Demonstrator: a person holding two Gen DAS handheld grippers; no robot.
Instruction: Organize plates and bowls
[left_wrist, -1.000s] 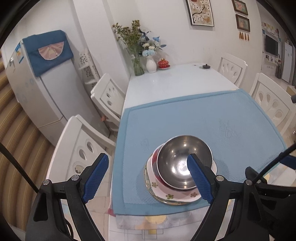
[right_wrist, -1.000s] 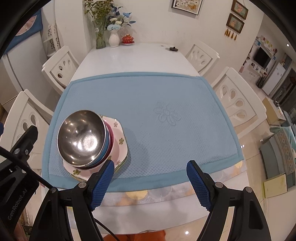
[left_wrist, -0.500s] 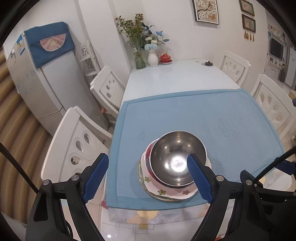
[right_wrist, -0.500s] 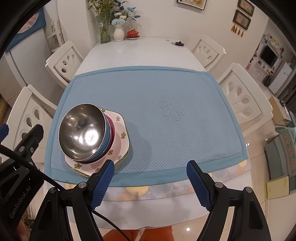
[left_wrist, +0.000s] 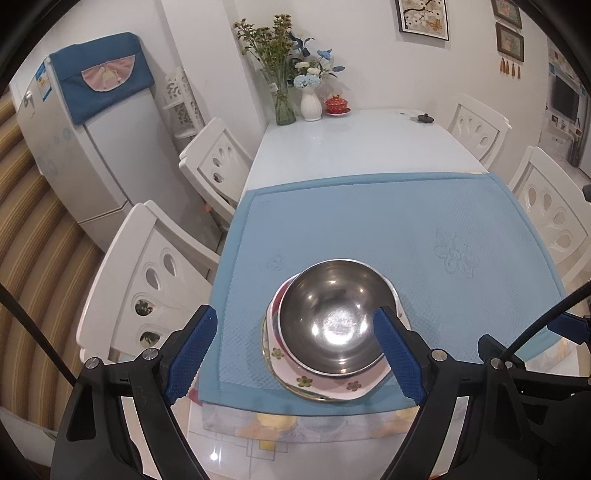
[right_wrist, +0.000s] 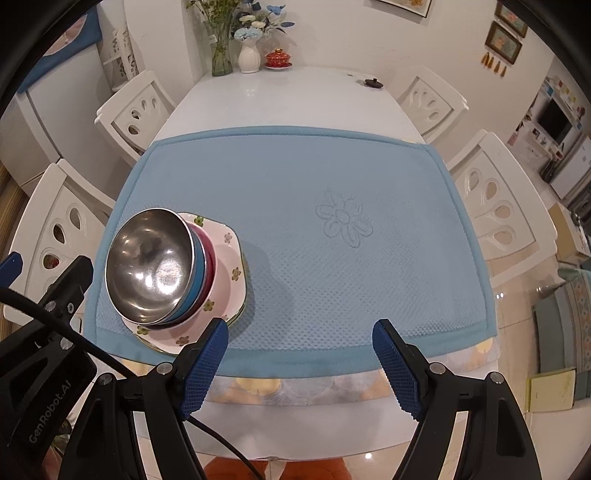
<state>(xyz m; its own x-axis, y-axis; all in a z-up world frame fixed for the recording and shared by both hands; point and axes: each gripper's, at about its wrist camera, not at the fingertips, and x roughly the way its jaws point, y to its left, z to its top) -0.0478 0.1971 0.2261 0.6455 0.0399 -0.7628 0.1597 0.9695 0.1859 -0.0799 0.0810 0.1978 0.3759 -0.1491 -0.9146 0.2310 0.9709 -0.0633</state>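
Note:
A steel bowl (left_wrist: 334, 314) tops a stack near the front left corner of the blue mat (left_wrist: 388, 221). In the right wrist view the steel bowl (right_wrist: 151, 266) sits in a blue bowl (right_wrist: 199, 273) and a dark red bowl (right_wrist: 209, 277), on a pink flowered plate (right_wrist: 225, 266) over a second plate whose rim shows beneath. My left gripper (left_wrist: 295, 350) is open and empty, held above and in front of the stack. My right gripper (right_wrist: 299, 363) is open and empty over the mat's front edge, right of the stack.
The white table (right_wrist: 288, 96) carries flower vases (right_wrist: 248, 55), a red lidded cup (right_wrist: 277, 59) and a small black lid (right_wrist: 372, 82) at its far end. White chairs (left_wrist: 147, 280) stand along both sides. A fridge (left_wrist: 85, 147) stands at the left.
Both grippers have drawn back and up from the table, so the stack looks farther away. The stack has not moved. Both grippers stayed open.

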